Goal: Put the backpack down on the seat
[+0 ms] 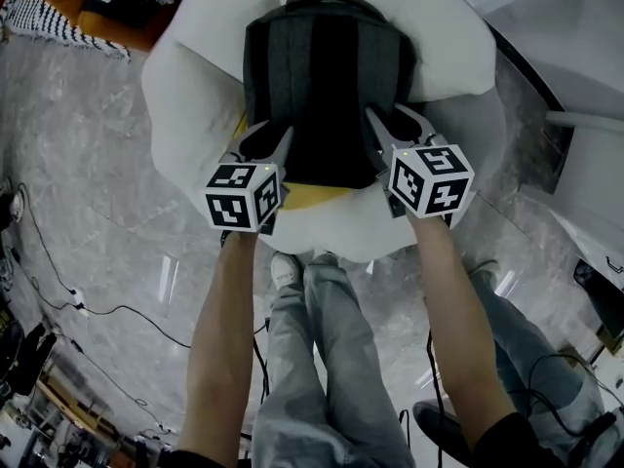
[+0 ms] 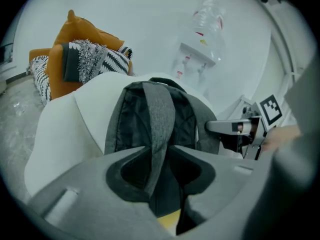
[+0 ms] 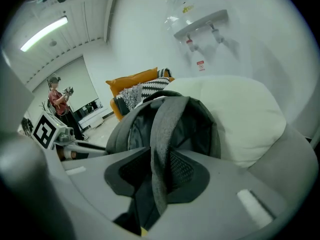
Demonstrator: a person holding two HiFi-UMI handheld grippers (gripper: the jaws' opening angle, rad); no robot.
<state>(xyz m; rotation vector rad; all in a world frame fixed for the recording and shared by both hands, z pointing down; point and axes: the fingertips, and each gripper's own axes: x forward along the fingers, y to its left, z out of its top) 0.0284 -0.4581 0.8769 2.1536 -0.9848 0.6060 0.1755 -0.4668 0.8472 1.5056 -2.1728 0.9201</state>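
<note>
Your left gripper is standing with its jaws spread, one grey fabric shoulder strap hanging loose between them. Your right gripper is pinching the other grey strap between its pads. Both straps are running up to the dark grey fabric backpack, which is sitting on the white cushioned seat and leaning against its backrest, with a yellow patch showing at its lower edge

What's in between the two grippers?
The dark backpack fills the space between the left gripper and the right gripper. It sits against the white seat. The head view shows this best.
</note>
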